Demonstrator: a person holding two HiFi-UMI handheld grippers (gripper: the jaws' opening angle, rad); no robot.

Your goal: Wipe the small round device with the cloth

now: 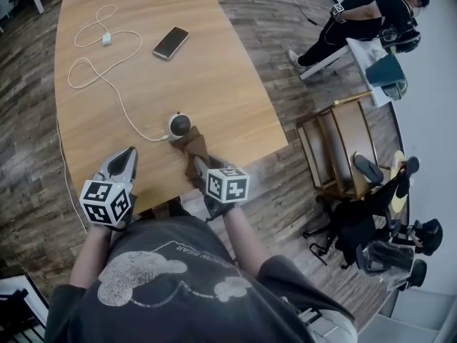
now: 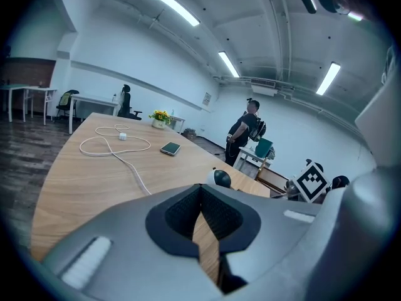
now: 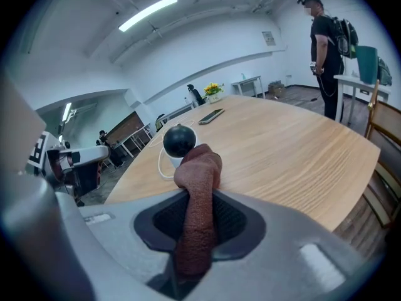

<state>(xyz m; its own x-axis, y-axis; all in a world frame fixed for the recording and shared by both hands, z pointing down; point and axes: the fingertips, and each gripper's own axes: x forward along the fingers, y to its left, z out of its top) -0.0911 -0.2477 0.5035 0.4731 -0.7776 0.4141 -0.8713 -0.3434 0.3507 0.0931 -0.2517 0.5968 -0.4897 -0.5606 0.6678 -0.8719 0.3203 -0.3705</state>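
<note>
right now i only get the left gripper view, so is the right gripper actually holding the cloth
observer: Yes. In the right gripper view the right gripper is shut on a brown cloth, bunched upright between its jaws.
operator: how close is the cloth to the device
observer: In the head view the cloth's far end lies right against the near side of the small round device. I can't tell whether they touch.
operator: and where's my left one
observer: In the head view the left gripper is over the near edge of the table, left of the device and cloth, touching neither.
</note>
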